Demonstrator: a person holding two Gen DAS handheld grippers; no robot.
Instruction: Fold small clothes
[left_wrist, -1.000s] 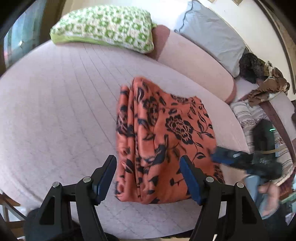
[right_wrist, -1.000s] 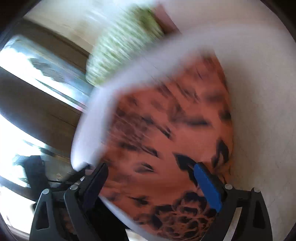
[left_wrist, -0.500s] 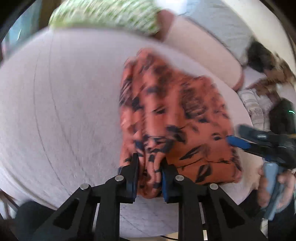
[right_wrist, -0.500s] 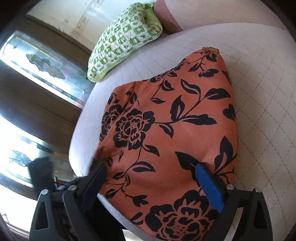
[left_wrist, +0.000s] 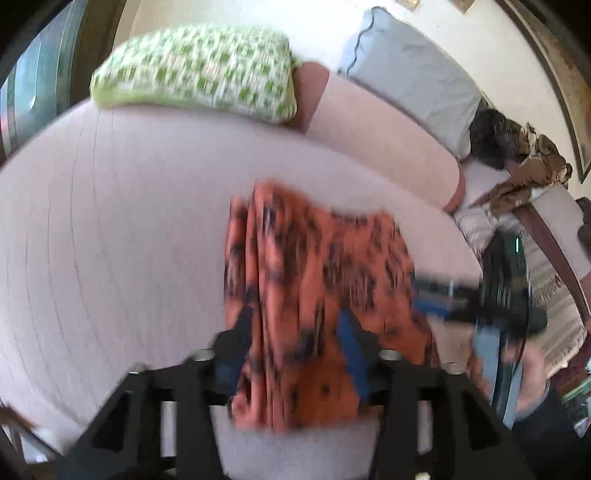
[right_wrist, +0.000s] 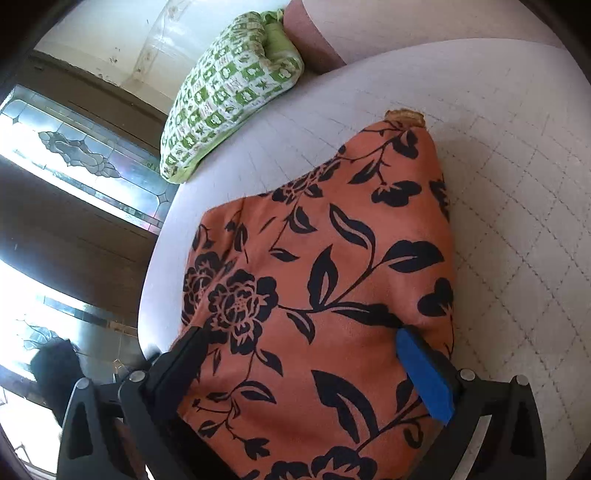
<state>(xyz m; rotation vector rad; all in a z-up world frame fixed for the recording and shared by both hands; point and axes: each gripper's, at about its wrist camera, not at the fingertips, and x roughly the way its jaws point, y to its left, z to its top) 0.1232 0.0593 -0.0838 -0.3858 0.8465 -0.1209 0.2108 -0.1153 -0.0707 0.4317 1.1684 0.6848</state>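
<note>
Nowhere on the folded orange cloth with black flower print (right_wrist: 332, 280) can any brand, label or writing be read; it lies at the near edge of the pale quilted bed (left_wrist: 110, 229), well apart from the green-and-white patterned cushion (left_wrist: 195, 70) at the far edge. Both the left gripper (left_wrist: 295, 343) and the right gripper (right_wrist: 299, 362) hold their fingers apart over the cloth's near end, though the left view is blurred.

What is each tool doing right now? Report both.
Left tool: open, its fingers either side of the bunched near edge of the orange floral garment.
Right tool: open wide, over the garment, gripping nothing.
</note>
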